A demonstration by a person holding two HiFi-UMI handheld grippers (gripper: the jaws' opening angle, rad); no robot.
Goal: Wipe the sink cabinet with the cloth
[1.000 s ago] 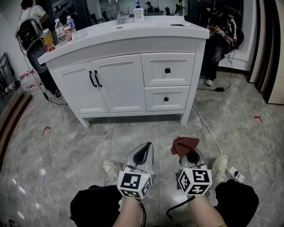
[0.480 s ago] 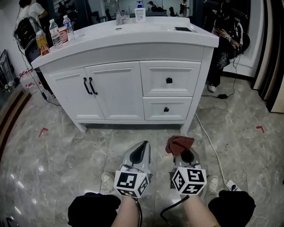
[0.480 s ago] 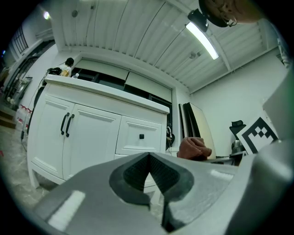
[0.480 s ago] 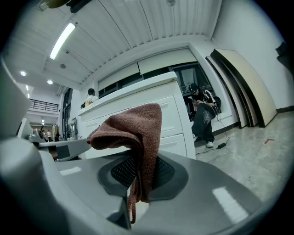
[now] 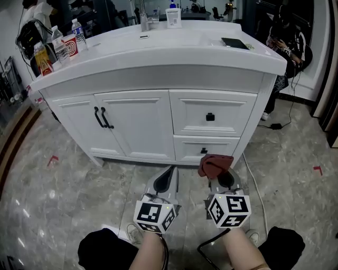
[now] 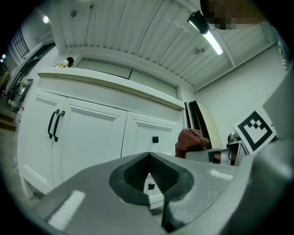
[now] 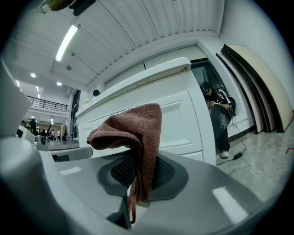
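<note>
In front of the lower drawer (image 5: 206, 149), the cloth (image 5: 215, 164) sits pinched in the right gripper (image 5: 221, 178). It's a reddish-brown terry rag, bunched above the tips w/ a strip hanging down between the pads. Right gripper view: jaws clamped on that strip, cloth (image 7: 133, 133) flopped to the left over the right gripper (image 7: 138, 176). The white cabinet front is behind it, near, but can't tell if they touch.

The left gripper (image 5: 168, 175) is just beside it, at about the same height and pointing at the cabinet. In its own view the left gripper (image 6: 149, 170) has its jaws closed at the tips w/ nothing between them. The cloth (image 6: 190, 140) shows off to its right. Each gripper carries a marker cube (image 5: 154, 215) near the wrist.

The sink cabinet (image 5: 137, 124) is white, w/ 2 doors w/ black handles (image 5: 101, 117) on the left. On the right are 2 stacked drawers w/ black knobs (image 5: 210, 116). On the top are a faucet (image 5: 142, 18) and a soap bottle (image 5: 172, 13) at the back. Water bottles (image 5: 78, 34) and a red-white cup (image 5: 69, 45) stand at the left end. A flat dark item (image 5: 233, 43) lies at the right.

The floor (image 5: 63, 200) is grey marble-look tile, w/ a white cable (image 5: 252, 182) running by the cabinet's right foot. A person (image 5: 290, 39) in dark clothes sits beyond the right end.
</note>
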